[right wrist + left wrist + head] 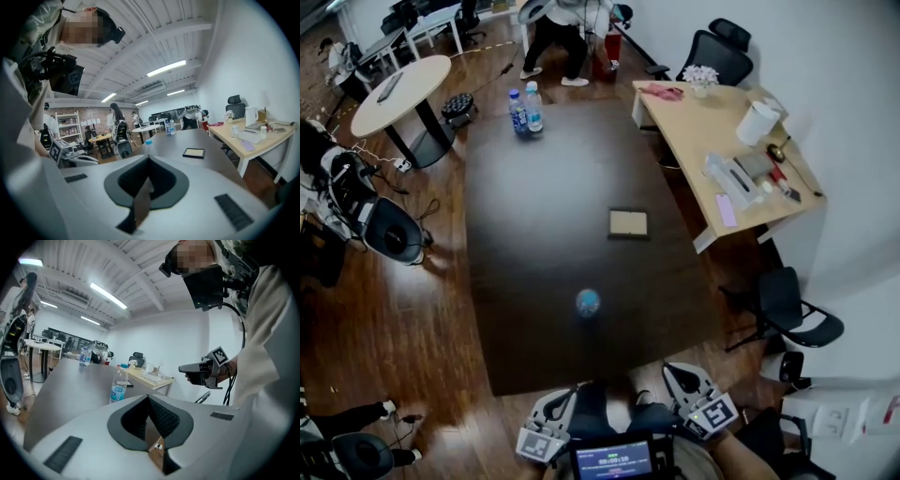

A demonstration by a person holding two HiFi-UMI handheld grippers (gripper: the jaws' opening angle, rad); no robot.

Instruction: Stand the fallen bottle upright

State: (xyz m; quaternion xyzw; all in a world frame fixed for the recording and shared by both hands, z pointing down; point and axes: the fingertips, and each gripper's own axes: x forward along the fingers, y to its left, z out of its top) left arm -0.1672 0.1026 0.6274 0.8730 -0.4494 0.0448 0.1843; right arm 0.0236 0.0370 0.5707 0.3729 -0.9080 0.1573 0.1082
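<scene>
- Head view: the bottle stands upright on the dark table, toward its near end, seen from above.
- A flat black frame lies farther up the table to the right, well apart from the bottle. Two far bottles stand together at the far end.
- The left gripper and right gripper are at the near edge by the person's body, both short of the bottle and touching nothing.
- Left gripper view: the jaws are pressed together with nothing between them. The bottle is upright on the table ahead, left of the jaw tips and apart from them. The right gripper shows at the right, held in the air by a hand.
- Right gripper view: the jaws are clenched together and empty. The bottle's blue cap shows just above the jaw tips, farther off on the table. The frame lies flat to the right. The left gripper shows at the left edge.
</scene>
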